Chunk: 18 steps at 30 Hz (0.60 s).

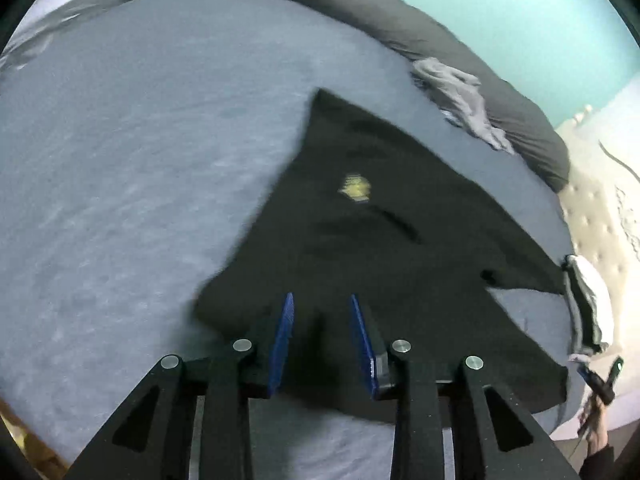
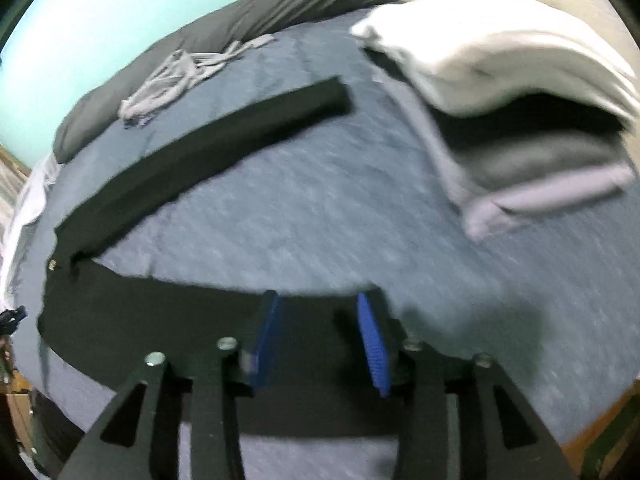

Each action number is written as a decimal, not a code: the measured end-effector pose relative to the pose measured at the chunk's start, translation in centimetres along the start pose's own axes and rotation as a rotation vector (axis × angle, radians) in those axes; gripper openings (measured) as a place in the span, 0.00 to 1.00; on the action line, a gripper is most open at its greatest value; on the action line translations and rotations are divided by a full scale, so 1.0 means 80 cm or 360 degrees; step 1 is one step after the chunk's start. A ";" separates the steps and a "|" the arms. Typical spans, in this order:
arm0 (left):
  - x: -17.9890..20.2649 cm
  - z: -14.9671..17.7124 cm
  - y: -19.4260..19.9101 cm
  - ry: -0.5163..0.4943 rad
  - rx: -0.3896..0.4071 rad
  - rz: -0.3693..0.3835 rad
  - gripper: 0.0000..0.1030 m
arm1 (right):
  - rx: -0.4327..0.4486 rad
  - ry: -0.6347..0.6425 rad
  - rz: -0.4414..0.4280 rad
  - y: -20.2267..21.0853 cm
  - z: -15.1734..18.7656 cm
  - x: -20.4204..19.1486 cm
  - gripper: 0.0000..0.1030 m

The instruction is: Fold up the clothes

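I hold both tongs angled down over the bed [image 1: 120, 160], where a black shirt [image 1: 380, 220] lies flat on the blue-grey sheet so that its edges can be lifted and laid over. My left tongs [image 1: 322, 340] hang above the near hem with the blue pads [image 1: 285, 336] apart and nothing pinched between them: released. My right tongs [image 2: 320, 336] are likewise released, pads parted over the black cloth at the near edge, while one long sleeve [image 2: 200, 160] stretches away across the sheet (straight, so it should fold in cleanly). A stack of folded clothes [image 2: 520, 120] sits at the right, well apart, leaving working room. A crumpled grey garment [image 2: 172, 76] waits near the dark pillow [image 2: 240, 12].
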<state>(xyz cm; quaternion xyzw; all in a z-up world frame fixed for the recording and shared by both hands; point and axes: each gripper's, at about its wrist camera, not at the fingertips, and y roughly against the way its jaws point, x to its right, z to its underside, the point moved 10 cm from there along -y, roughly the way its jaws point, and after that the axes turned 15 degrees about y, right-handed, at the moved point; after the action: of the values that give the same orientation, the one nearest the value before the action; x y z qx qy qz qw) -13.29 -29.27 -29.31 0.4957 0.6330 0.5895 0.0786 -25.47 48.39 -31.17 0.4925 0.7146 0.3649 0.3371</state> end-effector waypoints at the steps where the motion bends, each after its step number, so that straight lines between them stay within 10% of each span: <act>1: 0.020 0.002 -0.010 -0.0028 -0.0008 0.0017 0.33 | 0.0000 -0.0010 -0.0027 -0.009 -0.013 -0.008 0.49; 18: 0.258 0.070 -0.198 -0.0551 -0.0143 0.0132 0.42 | -0.0078 -0.0181 -0.0064 -0.155 -0.139 -0.016 0.60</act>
<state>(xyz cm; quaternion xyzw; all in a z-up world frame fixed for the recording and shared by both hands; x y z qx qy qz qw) -28.16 -7.71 -34.00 0.6114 0.5620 0.5257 0.1842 -40.15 42.00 -35.92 0.4896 0.6949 0.3468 0.3964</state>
